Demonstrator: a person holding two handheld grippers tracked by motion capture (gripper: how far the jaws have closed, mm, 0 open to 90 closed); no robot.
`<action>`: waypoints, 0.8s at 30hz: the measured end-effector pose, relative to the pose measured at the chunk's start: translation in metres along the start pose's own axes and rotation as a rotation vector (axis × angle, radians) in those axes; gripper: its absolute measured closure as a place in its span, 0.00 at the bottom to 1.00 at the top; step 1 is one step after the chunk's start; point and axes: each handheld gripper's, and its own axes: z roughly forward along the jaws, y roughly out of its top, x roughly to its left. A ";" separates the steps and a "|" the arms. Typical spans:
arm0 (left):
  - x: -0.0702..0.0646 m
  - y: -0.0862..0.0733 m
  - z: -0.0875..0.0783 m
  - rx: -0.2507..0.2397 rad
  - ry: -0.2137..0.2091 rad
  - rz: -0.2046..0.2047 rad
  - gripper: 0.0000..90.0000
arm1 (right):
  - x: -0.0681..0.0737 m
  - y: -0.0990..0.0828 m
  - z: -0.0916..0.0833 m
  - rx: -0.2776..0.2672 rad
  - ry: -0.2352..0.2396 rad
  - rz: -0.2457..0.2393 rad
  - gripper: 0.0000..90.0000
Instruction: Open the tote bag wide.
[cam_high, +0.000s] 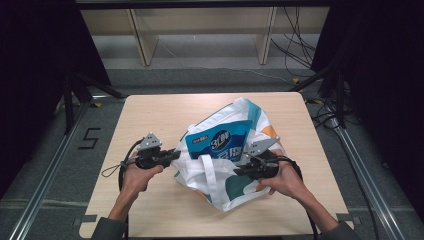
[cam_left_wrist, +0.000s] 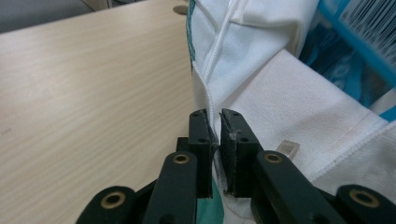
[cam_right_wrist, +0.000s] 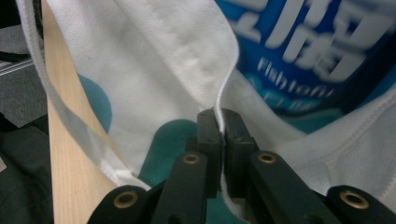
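Observation:
A white tote bag (cam_high: 226, 192) with teal and orange patches lies in the middle of the wooden table (cam_high: 150, 115), its mouth towards the person. A blue printed package (cam_high: 217, 142) sits partly inside the mouth. My left gripper (cam_high: 176, 154) is at the bag's left rim. In the left gripper view its jaws (cam_left_wrist: 215, 122) are shut on the white hem (cam_left_wrist: 280, 93). My right gripper (cam_high: 239, 170) is at the right rim. In the right gripper view it (cam_right_wrist: 219, 121) pinches the stitched edge (cam_right_wrist: 154, 60), with the blue package (cam_right_wrist: 317, 51) just beyond.
A white strap handle (cam_high: 210, 175) hangs down the front of the bag between the two hands. Bare tabletop lies left of the bag (cam_left_wrist: 84, 93). Wooden shelf legs (cam_high: 142, 42) and loose cables (cam_high: 295, 45) stand on the floor beyond the table.

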 end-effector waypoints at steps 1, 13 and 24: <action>0.000 -0.004 0.003 0.018 0.002 0.020 0.91 | 0.001 -0.003 0.002 0.004 0.010 0.000 0.98; -0.006 -0.033 0.036 0.100 0.016 0.008 0.92 | 0.009 -0.044 0.036 0.078 -0.013 0.013 0.97; -0.006 -0.020 0.016 0.016 0.031 0.000 0.87 | 0.016 -0.013 -0.053 -0.197 -0.105 0.032 0.77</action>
